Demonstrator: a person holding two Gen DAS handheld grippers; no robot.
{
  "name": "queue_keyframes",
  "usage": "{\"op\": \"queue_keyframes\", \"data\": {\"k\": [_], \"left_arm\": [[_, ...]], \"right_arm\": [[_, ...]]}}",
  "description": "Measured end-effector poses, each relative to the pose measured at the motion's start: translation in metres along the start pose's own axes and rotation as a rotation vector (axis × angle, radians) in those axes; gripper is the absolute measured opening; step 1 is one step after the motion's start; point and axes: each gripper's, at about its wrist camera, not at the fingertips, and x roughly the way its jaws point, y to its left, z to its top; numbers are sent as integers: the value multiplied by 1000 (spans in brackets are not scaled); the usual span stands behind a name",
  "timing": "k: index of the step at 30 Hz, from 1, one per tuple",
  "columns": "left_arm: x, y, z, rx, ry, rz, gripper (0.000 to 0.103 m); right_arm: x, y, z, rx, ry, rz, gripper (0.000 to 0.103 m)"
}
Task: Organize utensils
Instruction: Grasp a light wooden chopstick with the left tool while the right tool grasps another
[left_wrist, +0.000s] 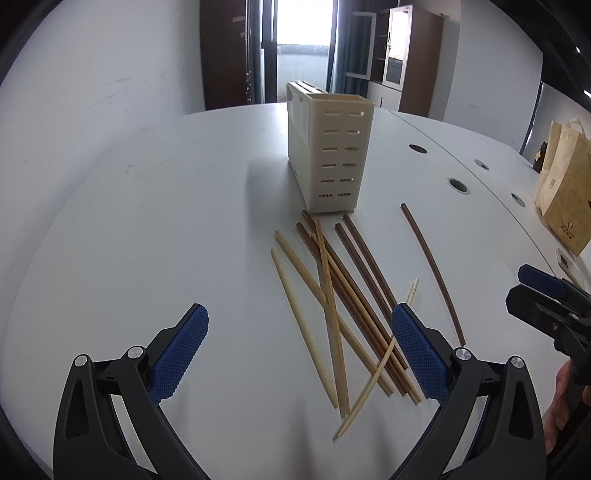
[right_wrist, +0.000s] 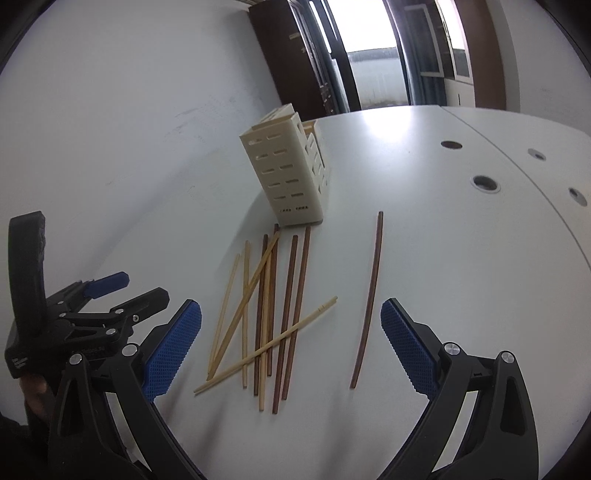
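Left wrist view — pale and dark chopsticks (left_wrist: 343, 295) crossed before cream holder (left_wrist: 328, 151); both grippers wide, empty.

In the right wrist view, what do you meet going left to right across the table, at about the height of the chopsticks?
Left gripper → pile of light and dark chopsticks → lone dark chopstick → round cable holes in the table.

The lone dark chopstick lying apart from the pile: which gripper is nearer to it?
Right. The right gripper is open with the lone dark chopstick just inside its right finger; the left gripper straddles the chopstick pile beside it.
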Motion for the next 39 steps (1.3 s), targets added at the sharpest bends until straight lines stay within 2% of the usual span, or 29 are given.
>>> {"op": "queue_keyframes", "data": {"k": [2,4,6,8,14,16,18,19,21,23,24,26,28,30,31,32,37,38,39], "left_arm": [[17,0,6,3,27,-25,97],[34,0,14,4,52,-38,96],[52,-4,24,18,79,-52,96],[69,-10,33,44,103,-66,93],[118,-24,58,90,161,-56,90],[133,-24,63,87,186,-48,87],[145,-23,66,83,202,-28,84],[150,-22,66,82,210,-18,80],[156,-22,66,83,219,-26,77],[159,-20,67,70,211,-27,65],[162,-18,67,61,219,-29,56],[168,-16,66,58,238,-26,51],[168,-16,66,69,223,-6,47],[167,-16,67,80,215,17,40],[167,-16,67,79,213,13,32],[168,-17,68,80,211,11,31],[161,-10,71,66,203,-33,19],[158,-10,72,72,192,-28,7],[155,-9,73,76,188,-26,6]], "right_arm": [[14,-4,-1,22,28,8,97],[28,-5,-2,31,54,13,83],[42,-4,-1,34,78,10,61],[58,-2,-1,32,114,6,57],[95,-8,4,41,171,-33,57],[107,-7,6,23,192,-62,51],[114,-4,5,4,208,-80,40],[117,-2,5,-10,213,-94,37],[120,1,5,-37,213,-110,31],[122,3,5,-46,213,-111,28],[124,2,6,-52,211,-113,24],[126,1,7,-59,207,-113,18],[127,0,8,-66,202,-107,14],[128,1,8,-73,197,-105,8],[129,1,8,-72,197,-95,7],[129,0,8,-69,195,-86,6],[122,-3,11,-42,153,-39,5],[118,-4,13,-39,134,-32,5],[113,-5,14,-33,119,-29,5]]}}
